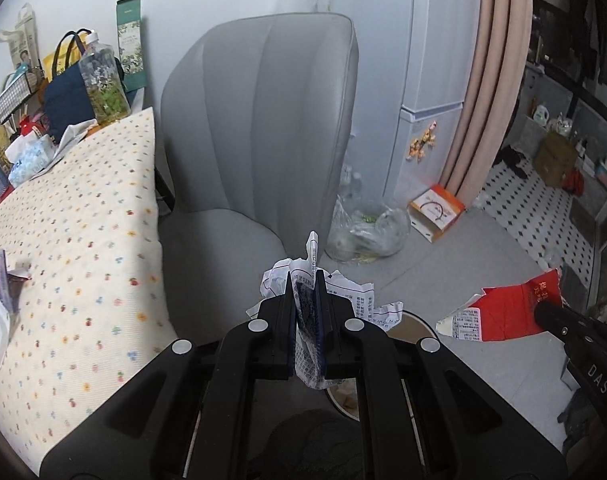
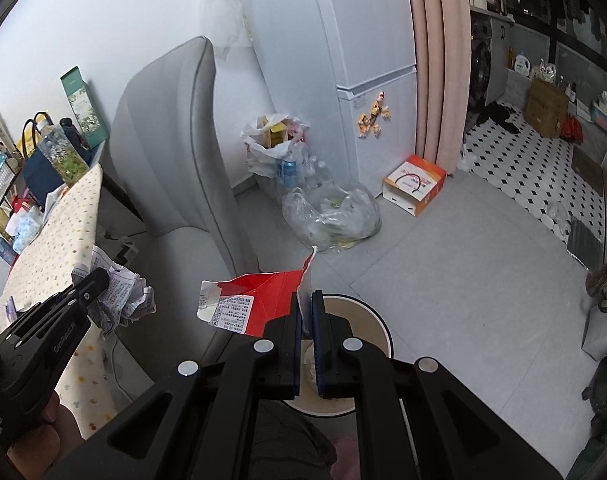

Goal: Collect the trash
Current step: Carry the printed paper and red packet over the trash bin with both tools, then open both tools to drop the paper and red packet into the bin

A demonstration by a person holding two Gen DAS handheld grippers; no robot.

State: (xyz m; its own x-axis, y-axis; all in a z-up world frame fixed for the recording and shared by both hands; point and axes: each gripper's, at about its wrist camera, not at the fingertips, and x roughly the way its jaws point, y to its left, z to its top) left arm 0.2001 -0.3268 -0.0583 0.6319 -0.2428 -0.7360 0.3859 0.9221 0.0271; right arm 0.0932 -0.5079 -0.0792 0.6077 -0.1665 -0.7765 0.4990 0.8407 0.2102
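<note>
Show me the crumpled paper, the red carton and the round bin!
crumpled paper (image 1: 353, 294): left wrist view, on the printed sheet just right of the fingers.
red carton (image 2: 269, 296): right wrist view, on its red side panel.
round bin (image 2: 373, 318): right wrist view, on the pale inner wall near the rim.

Each of the 2 fisheye views looks forward and downward along its own gripper fingers, close over the floor. The left view faces the chair (image 1: 259, 128) head-on; the right view sits further right, seeing its side. Both share chair, fridge (image 2: 367, 60), curtain (image 1: 491, 80) and bin (image 2: 355, 336).
</note>
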